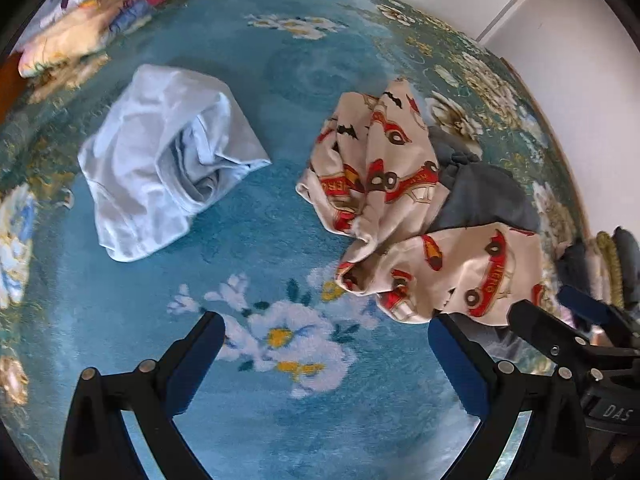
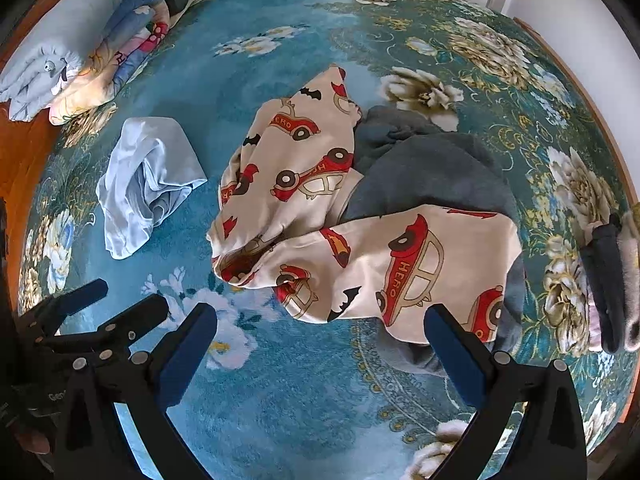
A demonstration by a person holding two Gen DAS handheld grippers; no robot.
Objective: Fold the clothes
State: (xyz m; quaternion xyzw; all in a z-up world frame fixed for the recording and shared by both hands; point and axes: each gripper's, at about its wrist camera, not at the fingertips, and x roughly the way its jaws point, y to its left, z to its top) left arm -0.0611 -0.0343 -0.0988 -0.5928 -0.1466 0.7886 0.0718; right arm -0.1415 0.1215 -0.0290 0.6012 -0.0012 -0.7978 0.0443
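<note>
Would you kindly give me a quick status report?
Left gripper and right gripper open, empty. Car-print garment crumpled over grey garment; pale blue garment apart, unfolded. Nothing in the way.

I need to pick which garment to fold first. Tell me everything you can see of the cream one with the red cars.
The cream car-print garment is soft, thin-looking fabric printed with red cars lettered HERO and small black bats. It lies crumpled and unfolded on the blue floral carpet, bunched into two lobes that meet at a pinched, gathered middle. It lies partly over a grey garment, touching it. The pale blue garment lies apart on its left. No hand-held gripper touches it.
</note>
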